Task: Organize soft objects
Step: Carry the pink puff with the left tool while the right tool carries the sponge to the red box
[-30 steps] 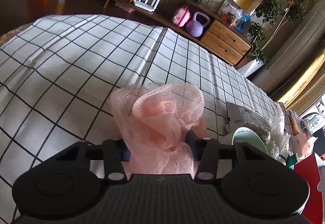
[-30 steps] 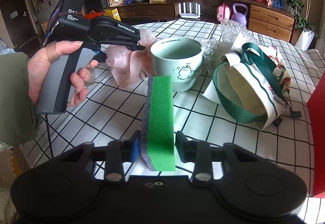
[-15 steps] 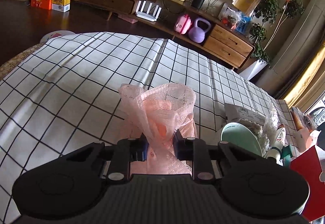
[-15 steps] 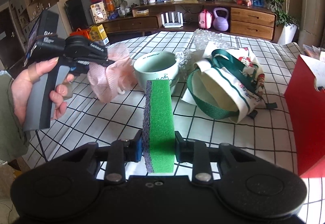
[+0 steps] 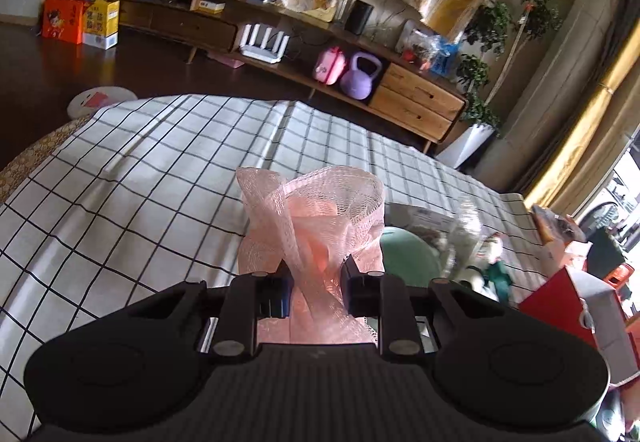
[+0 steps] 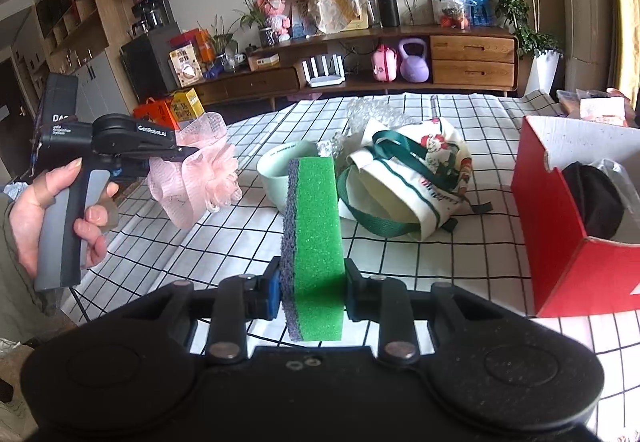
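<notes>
A pink mesh bath puff (image 5: 316,230) hangs clear of the checked tablecloth (image 5: 132,193), with my left gripper (image 5: 316,284) shut on it. In the right wrist view the same puff (image 6: 196,173) shows at the left, pinched by the left gripper (image 6: 188,153), which a hand holds. My right gripper (image 6: 312,292) is shut on a green sponge (image 6: 316,242) with a dark scouring side, held upright on edge above the tablecloth (image 6: 440,262). A white tote bag (image 6: 412,177) with green straps lies open-mouthed just beyond the sponge.
A pale green mug (image 6: 280,173) stands behind the sponge, with crumpled clear wrap (image 6: 368,113) beyond it. A red box (image 6: 560,222) with a dark object inside sits at the right. A wooden sideboard (image 6: 440,61) lines the far wall.
My left gripper closed on the pink puff and lifted it off the cloth. My right gripper rose with the sponge, so the mug and bag now sit lower and farther off.
</notes>
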